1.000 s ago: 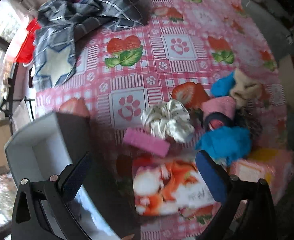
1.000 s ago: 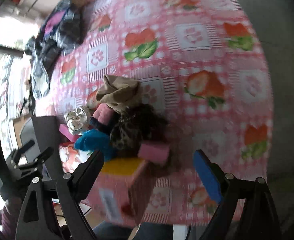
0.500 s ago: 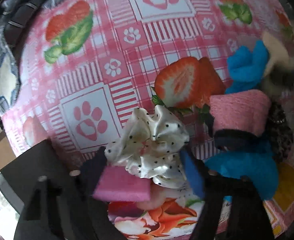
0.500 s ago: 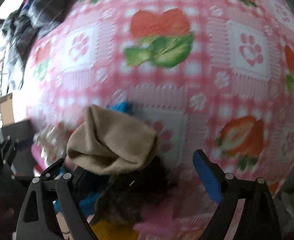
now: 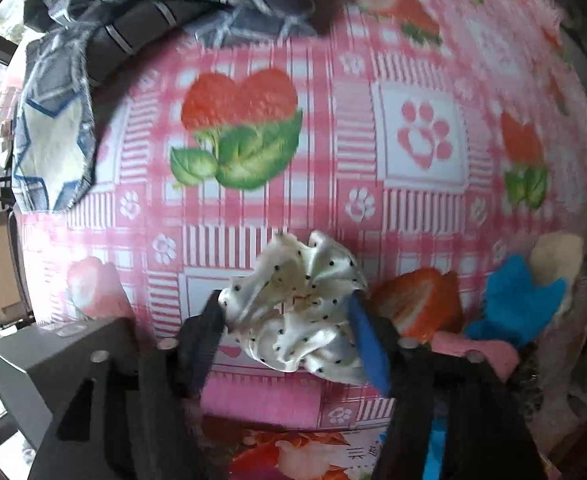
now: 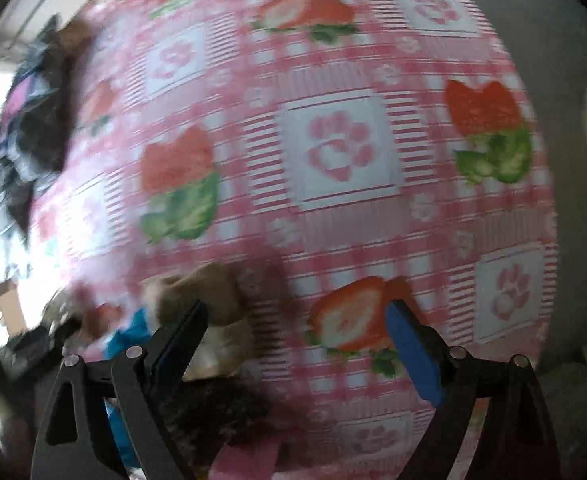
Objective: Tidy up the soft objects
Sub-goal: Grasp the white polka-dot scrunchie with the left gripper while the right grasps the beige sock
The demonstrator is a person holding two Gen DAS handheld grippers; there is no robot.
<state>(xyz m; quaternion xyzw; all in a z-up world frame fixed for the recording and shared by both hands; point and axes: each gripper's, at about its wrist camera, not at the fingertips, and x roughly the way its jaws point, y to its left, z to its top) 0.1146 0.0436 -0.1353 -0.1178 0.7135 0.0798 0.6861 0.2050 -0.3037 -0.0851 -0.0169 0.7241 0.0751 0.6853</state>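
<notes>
White satin scrunchie (image 5: 297,304) with black dots, crumpled, clamped between two gripper fingers. Beside it, heaped on the tablecloth: blue fleecy piece (image 5: 513,304), beige sock (image 5: 557,256), pink knit item (image 5: 481,354), flat pink sponge (image 5: 261,398).

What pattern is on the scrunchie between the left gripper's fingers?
White satin with small black dots, on the scrunchie; clearest in the left wrist view.

Left gripper (image 5: 289,320) lowered onto white dotted scrunchie (image 5: 293,304); fingers (image 5: 367,344) narrowed from wide apart and now pressed against both sides of it. Right gripper (image 6: 297,338) brought down nearer the counter (image 6: 333,152), beside tan sock (image 6: 201,292).
</notes>
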